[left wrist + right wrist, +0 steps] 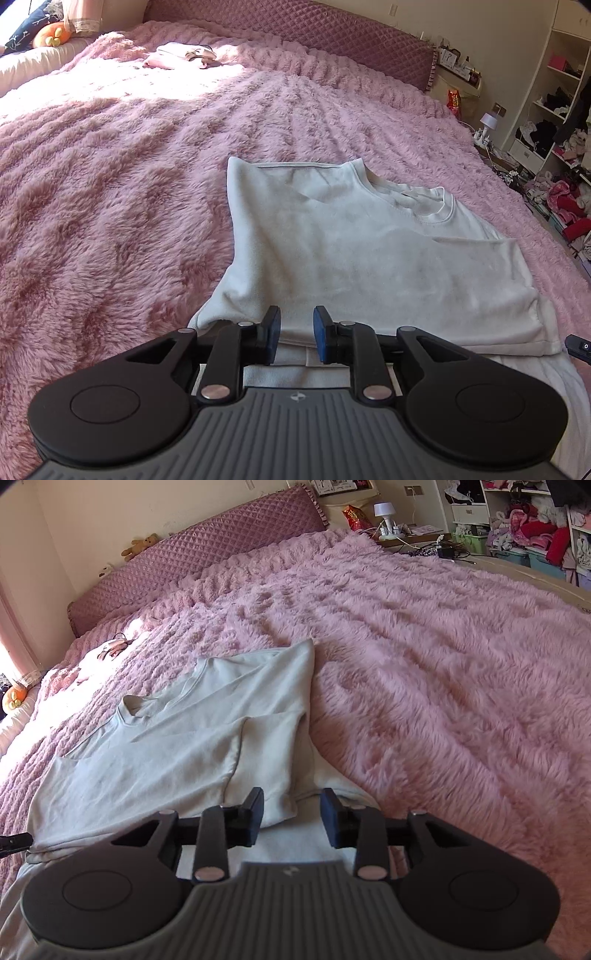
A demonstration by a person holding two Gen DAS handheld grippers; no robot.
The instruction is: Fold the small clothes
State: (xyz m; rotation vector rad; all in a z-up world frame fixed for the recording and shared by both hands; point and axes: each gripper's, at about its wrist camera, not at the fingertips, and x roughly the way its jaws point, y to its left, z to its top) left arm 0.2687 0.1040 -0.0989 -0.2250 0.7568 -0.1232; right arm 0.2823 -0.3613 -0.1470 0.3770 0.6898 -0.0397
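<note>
Left view only: folded pink clothes (183,55) at 11 o'clock
Right view only: teddy bear (141,545)
Left tool (296,334): apart over white shirt (351,251)
Right tool (291,816): apart

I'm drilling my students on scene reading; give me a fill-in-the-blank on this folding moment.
1. The white shirt lies on a fluffy ____ blanket.
2. The left gripper has its jaws ____.
3. The right gripper holds ____.
4. Both sleeves are folded ____ over the body.

Missing: pink; open; nothing; inward
</note>
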